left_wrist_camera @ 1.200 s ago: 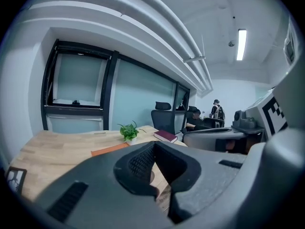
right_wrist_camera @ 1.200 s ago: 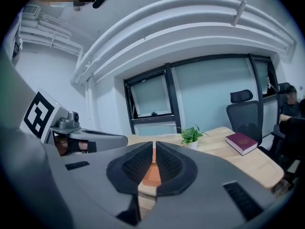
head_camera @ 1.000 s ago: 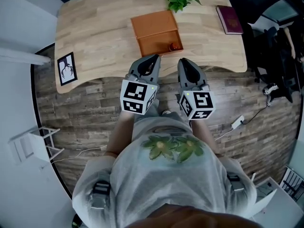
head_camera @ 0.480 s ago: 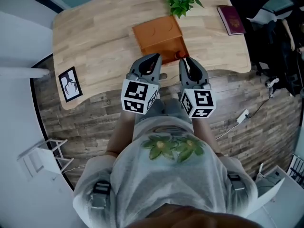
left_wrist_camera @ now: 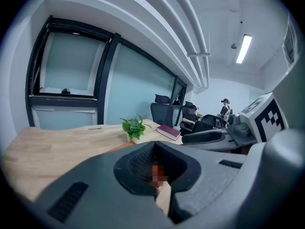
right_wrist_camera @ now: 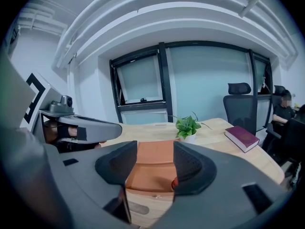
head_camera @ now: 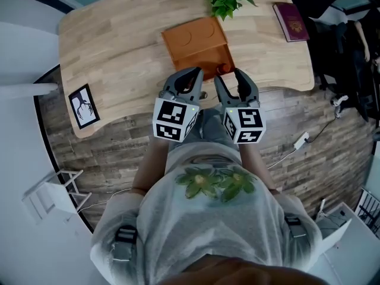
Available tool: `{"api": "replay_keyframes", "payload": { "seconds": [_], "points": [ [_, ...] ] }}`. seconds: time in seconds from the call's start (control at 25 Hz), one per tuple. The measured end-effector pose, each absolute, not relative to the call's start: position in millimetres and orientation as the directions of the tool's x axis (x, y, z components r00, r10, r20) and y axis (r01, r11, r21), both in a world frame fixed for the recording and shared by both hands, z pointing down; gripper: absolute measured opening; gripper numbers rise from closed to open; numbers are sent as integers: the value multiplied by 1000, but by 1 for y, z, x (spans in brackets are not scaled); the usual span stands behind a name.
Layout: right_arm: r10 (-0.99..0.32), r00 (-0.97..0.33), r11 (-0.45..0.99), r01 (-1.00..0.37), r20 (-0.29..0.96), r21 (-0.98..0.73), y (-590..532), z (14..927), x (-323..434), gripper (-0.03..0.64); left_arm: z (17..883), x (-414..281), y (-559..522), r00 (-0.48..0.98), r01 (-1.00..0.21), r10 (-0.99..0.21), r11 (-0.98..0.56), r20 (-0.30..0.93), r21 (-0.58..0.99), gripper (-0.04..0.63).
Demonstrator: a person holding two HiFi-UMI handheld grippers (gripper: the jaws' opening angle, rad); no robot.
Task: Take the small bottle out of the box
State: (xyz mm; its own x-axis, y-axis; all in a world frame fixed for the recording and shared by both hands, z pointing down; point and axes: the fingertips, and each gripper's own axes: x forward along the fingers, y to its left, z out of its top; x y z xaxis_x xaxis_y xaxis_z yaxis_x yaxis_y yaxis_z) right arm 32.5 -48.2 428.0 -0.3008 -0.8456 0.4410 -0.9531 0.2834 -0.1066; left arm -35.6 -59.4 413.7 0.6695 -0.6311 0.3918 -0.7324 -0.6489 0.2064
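- Head view: orange box lies open on the tabletop, upper middle of the frame. The small bottle stands in its lower right corner, just above the right gripper. The left gripper hangs beside it.
- Left gripper view: jaws clenched together, empty.
- Right gripper view: jaws have just been opening and stand released, gripping nothing; the box and bottle show beyond them.
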Motion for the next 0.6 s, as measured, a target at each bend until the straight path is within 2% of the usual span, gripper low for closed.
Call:
{"api": "replay_keyframes", "payload": {
  "seconds": [0.6],
  "points": [
    [-736,-339,340,-934,586,-113,-84,492,56,238,446,-13,-95,621,-777,-632,-572,464,261,6]
  ]
}}
